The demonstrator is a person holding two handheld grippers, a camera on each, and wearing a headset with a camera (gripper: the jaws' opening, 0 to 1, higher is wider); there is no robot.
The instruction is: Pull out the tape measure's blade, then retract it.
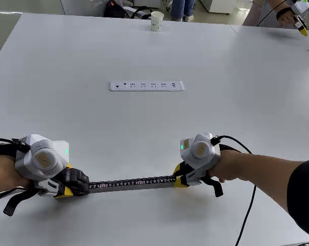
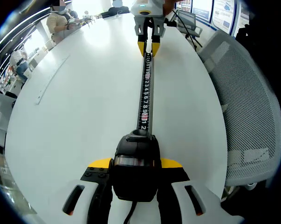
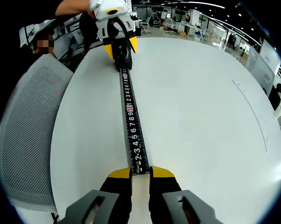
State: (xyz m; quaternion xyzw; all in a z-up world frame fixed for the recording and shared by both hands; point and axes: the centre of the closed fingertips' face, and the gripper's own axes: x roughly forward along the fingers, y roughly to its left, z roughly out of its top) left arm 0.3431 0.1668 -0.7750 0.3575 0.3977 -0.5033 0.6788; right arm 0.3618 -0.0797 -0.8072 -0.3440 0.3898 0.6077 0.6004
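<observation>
Left claw is clamping the tape measure's black case, which is sitting on the desk at the near edge. Its blade is lying drawn out flat, long axis running straight from the case to the right claw, which is pinching the blade's tip. Retracting likely means guiding the right claw along that line toward the case.

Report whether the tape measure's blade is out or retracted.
Out: the black numbered blade stretches from the black case in the left gripper to the right gripper.
</observation>
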